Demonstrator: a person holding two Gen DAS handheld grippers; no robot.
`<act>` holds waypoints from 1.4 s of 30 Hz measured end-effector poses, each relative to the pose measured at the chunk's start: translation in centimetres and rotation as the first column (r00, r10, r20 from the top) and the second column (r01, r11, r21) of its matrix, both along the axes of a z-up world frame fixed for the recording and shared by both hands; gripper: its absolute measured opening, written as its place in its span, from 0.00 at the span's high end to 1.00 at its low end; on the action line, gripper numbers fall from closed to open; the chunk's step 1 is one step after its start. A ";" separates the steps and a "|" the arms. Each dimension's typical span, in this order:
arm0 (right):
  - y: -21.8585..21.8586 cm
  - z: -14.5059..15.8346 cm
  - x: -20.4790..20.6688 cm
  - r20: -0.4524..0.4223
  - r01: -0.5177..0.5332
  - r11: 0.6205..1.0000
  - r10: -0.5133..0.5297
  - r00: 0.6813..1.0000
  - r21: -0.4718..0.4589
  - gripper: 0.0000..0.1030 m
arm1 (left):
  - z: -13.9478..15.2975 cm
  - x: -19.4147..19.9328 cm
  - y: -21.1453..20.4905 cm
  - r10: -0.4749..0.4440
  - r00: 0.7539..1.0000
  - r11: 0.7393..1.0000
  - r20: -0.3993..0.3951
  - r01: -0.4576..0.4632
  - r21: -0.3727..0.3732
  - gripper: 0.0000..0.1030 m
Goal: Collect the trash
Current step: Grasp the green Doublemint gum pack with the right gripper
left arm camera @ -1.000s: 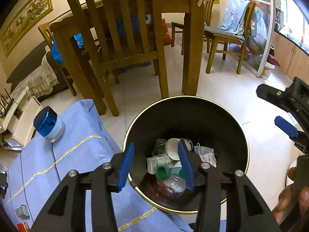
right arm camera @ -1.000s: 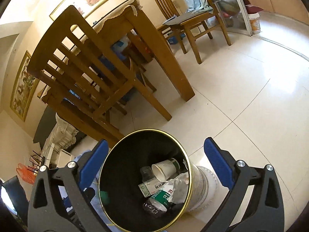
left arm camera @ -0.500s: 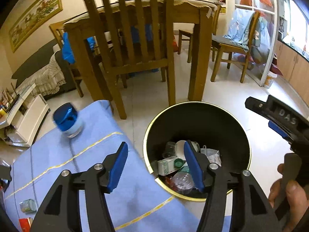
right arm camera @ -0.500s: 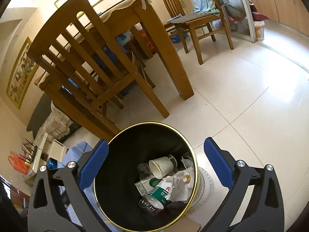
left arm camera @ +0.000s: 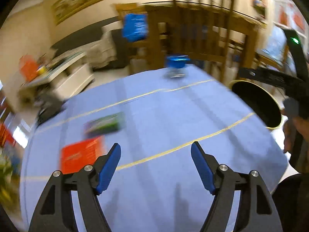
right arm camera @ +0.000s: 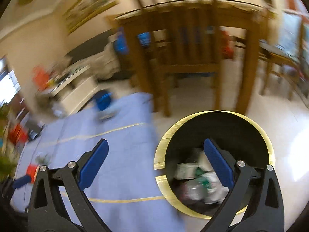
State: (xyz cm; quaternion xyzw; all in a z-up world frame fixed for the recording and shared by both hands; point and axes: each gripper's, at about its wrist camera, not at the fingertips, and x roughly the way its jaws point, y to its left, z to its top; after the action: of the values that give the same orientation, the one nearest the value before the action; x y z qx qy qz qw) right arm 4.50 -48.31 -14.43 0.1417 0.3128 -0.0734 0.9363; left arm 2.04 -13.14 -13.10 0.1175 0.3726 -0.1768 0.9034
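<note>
Where litter remains on the pale blue cloth-covered table (left arm camera: 173, 116): blurred green-and-purple flat packet (left arm camera: 103, 123) and orange-red flat carton (left arm camera: 82, 154), ahead-left of left gripper (left arm camera: 155, 166), the nearer, spread empty. Right gripper (right arm camera: 155, 162), spread empty, straddles black gold-rimmed bin (right arm camera: 214, 119).

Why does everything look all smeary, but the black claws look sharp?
Left wrist view: the cloth, red packet and chair are streaked by motion blur; the left gripper stays crisp since the camera rides on it. Right wrist view: same smear on the bin and its trash; right gripper sharp, edges bent by fisheye.
</note>
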 end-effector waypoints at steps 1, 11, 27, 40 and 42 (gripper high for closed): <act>2.2 0.1 0.5 0.004 -0.072 0.997 0.072 0.997 0.004 0.05 | 0.1 0.2 1.8 0.034 0.999 0.999 0.000 -0.034 -0.010 0.22; 21.5 -0.6 8.4 -0.187 -0.431 0.891 0.452 0.872 0.146 0.05 | 0.4 1.0 16.4 0.331 0.943 0.938 0.000 -0.329 -0.110 0.13; 33.4 -5.3 15.2 -0.430 -0.305 0.952 0.266 0.863 -0.022 0.06 | -0.7 1.3 18.9 0.300 0.952 0.931 -0.053 -0.305 -0.200 0.06; 29.7 -4.4 13.3 -0.336 -0.318 0.948 0.308 0.890 0.027 0.23 | -1.2 2.0 18.7 0.325 0.944 0.928 -0.053 -0.329 -0.172 0.07; 27.6 -3.7 12.2 -0.314 -0.317 0.948 0.310 0.897 0.032 0.23 | -1.3 2.1 18.0 0.308 0.950 0.936 -0.057 -0.314 -0.159 0.07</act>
State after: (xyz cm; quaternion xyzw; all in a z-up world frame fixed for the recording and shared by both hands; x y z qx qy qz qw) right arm 16.71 -20.74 -18.13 0.0668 0.4761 0.0536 0.8752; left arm 4.19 4.84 -14.41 -0.0216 0.3846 -0.0641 0.9206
